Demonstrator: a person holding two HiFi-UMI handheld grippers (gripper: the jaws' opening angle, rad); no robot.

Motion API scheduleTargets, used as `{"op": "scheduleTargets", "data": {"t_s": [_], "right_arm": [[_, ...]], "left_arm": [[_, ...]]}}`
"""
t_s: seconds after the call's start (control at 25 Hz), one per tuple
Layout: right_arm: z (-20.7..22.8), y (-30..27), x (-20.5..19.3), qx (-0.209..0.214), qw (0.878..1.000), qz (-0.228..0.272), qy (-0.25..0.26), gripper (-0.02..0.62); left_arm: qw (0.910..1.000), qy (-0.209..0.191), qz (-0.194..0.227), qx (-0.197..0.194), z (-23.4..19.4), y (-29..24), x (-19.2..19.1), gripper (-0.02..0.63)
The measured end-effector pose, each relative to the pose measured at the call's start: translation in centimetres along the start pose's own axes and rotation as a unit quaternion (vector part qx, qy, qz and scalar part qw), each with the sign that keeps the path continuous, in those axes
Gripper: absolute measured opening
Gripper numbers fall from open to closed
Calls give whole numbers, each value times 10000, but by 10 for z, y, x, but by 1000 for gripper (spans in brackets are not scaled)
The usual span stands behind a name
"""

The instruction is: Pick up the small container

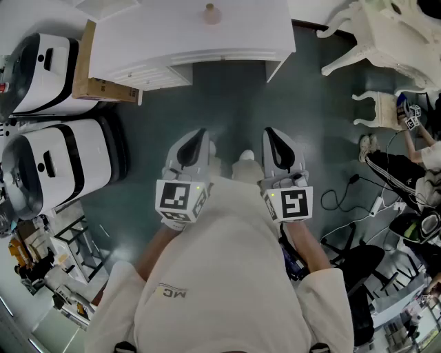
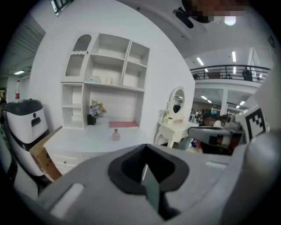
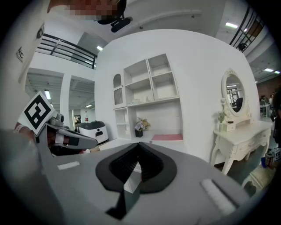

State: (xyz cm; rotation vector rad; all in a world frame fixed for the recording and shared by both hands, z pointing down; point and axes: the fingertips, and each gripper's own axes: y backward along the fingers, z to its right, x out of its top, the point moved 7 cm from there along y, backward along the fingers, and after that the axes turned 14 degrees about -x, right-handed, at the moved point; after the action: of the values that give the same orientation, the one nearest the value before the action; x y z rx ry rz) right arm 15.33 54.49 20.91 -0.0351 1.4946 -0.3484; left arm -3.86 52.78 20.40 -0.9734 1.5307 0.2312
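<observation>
At your far left, two white machines (image 1: 48,155) with black bands stand one behind the other, and a cardboard box (image 1: 96,72) is wedged between the farther one and the white desk (image 1: 158,41). In the left gripper view a shelf unit (image 2: 105,79) stands at the back of the desk, with a flower pot (image 2: 93,117) on the desktop at its left end and a pink mat (image 2: 124,125) just right of the pot. The small container (image 1: 211,12) stands upright on the desktop, alone, just in front of the mat and well apart from both of your tools. Your left gripper (image 1: 195,141) is held close to your chest above the dark floor (image 1: 234,96), pointing toward the desk. Its jaws are pressed together with nothing between them, and only a thin line shows where the tips meet. Your right gripper (image 1: 275,141) is level with it and just beside it, aimed the same way. Its jaws are likewise closed on each other and carry nothing. Farther right, a white dressing table (image 1: 386,27) with curved legs stands next to the desk, a small white stool (image 1: 377,110) sits in front of it, and black cables (image 1: 337,200) lie on the floor at your right.
</observation>
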Motion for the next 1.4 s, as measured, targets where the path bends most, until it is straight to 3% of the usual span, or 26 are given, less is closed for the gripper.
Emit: {"op": "scheduleTargets", "data": {"t_s": [0.32,0.6,0.88,1.12,1.4], "right_arm": [[27,-7,-8,291,9995,-56,-116,-3],[16,-55,-6,510,9986,-166,19,-3],[-7,-160,2,582,9971,-288,390,-2],[-36,-269,38,377,9983,-310,309,-1],[-55,-392,58,67,9988,-378,315,60]], "left_arm": [[9999,41,31,117,16,-28,-6,0],[9994,154,77,284,-26,-37,0,0],[9993,352,94,85,-125,-85,24,0],[9991,286,-89,-309,-231,-131,78,0],[9979,281,-186,-550,-348,-176,120,0]]}}
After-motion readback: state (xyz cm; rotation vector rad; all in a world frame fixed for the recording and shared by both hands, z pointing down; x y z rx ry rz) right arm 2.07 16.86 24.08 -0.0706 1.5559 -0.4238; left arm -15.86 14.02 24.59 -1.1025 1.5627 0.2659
